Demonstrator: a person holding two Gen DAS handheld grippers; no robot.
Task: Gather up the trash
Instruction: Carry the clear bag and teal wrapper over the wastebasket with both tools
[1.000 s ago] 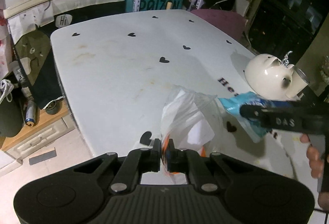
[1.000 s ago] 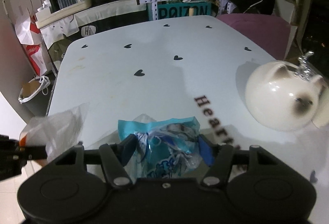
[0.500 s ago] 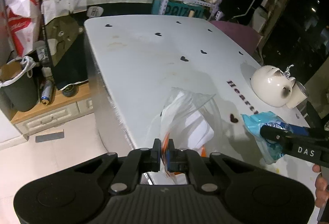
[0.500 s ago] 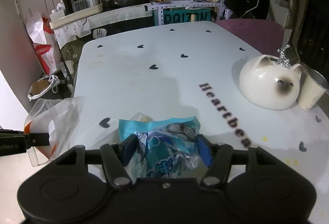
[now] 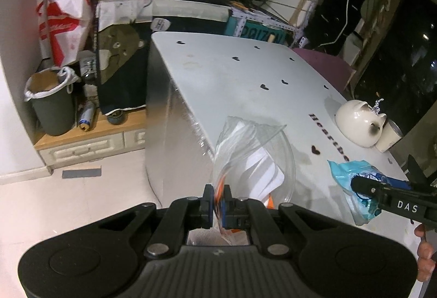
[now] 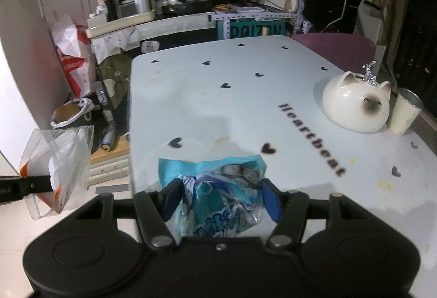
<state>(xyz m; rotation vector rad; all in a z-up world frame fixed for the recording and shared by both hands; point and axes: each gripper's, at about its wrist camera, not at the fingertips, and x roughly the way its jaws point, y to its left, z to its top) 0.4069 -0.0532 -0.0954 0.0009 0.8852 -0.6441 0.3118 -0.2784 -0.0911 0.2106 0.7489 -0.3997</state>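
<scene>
My left gripper (image 5: 217, 206) is shut on the edge of a clear plastic bag (image 5: 254, 158) with white paper and orange print inside. It holds the bag off the table's left edge; the bag also shows in the right wrist view (image 6: 62, 164). My right gripper (image 6: 221, 198) is shut on a crumpled blue snack wrapper (image 6: 218, 188) above the white table (image 6: 218, 106). The wrapper also shows in the left wrist view (image 5: 352, 175), to the right of the bag.
A cream cat-shaped pot (image 6: 355, 104) and a cup (image 6: 404, 112) stand at the table's right side. A dark trash bin with a white liner (image 5: 52, 104) stands on the floor at the left, beside a red-and-white bag (image 5: 62, 22) and cluttered shelves.
Both grippers have pulled back and to the left, away from the table. The clear bag now hangs beyond the table's left edge, and the wrapper has lifted toward the table's near-left corner.
</scene>
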